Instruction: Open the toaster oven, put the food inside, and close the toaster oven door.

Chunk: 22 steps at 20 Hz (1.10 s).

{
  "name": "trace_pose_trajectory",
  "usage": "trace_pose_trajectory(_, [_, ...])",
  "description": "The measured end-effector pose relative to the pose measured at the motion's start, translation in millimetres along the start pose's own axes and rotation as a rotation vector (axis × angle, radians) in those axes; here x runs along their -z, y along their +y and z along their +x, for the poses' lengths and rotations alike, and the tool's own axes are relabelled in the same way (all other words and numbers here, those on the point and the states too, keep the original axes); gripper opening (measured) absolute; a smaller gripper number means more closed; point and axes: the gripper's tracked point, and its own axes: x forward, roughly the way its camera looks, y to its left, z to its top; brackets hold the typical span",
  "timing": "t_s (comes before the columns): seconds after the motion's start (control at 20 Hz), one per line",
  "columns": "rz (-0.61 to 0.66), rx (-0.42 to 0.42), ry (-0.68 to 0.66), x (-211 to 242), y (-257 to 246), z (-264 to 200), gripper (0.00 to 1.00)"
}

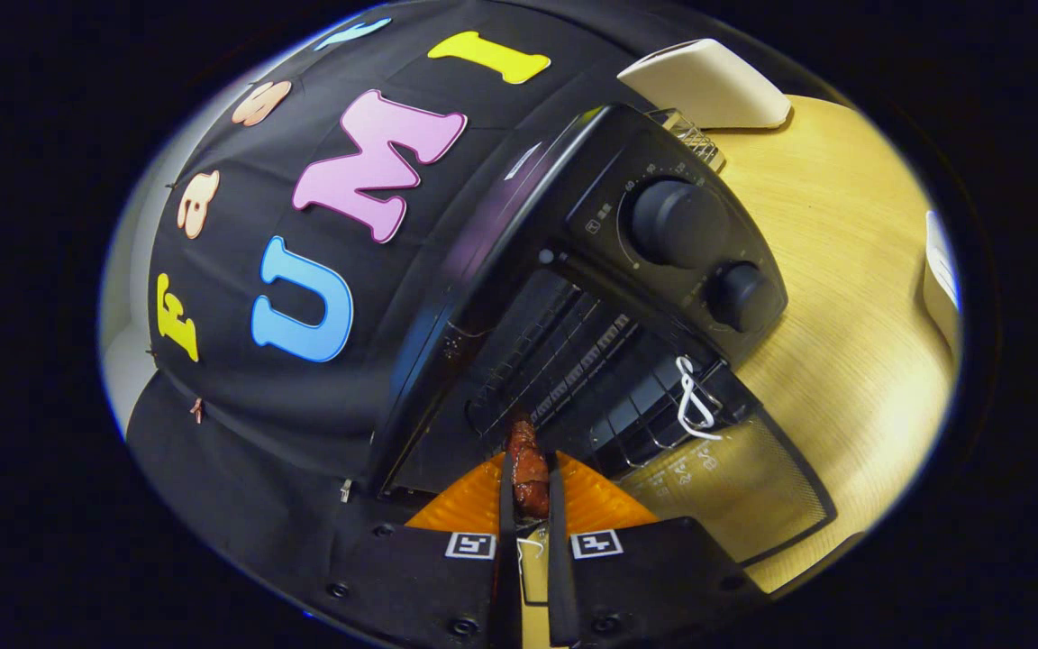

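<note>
A black toaster oven (519, 270) stands on the wooden table (852, 297), and the whole view is tilted. Its glass door (735, 491) hangs open and lies flat in front of it. The wire rack (564, 356) shows inside the dark cavity. My gripper (529, 478) is shut on a reddish-brown piece of food (526, 464), a sausage-like strip pinched between both fingers. The food's tip points at the mouth of the oven, just in front of the rack. A white string (692, 404) is tied to the door's handle.
Two black knobs (677, 221) sit on the oven's control panel. A white object (708, 86) lies behind the oven. Another white object (941, 279) sits at the table's far side. Bare wood lies beside the oven.
</note>
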Motion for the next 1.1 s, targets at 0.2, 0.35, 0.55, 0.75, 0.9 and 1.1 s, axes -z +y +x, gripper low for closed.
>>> trace_pose_trajectory(0.2, [0.008,0.007,-0.091,-6,2,27,0.16])
trace_pose_trajectory(0.35, [-0.001,0.049,-0.123,-5,-4,41,0.16])
trace_pose_trajectory(0.55, [-0.07,0.09,-0.178,-14,-8,42,0.19])
trace_pose_trajectory(0.75, [-0.263,0.154,-0.178,-13,-15,31,0.32])
trace_pose_trajectory(0.9, [-0.343,0.151,-0.159,-11,-11,24,0.7])
trace_pose_trajectory(1.1, [-0.512,0.184,-0.126,-8,-12,13,0.97])
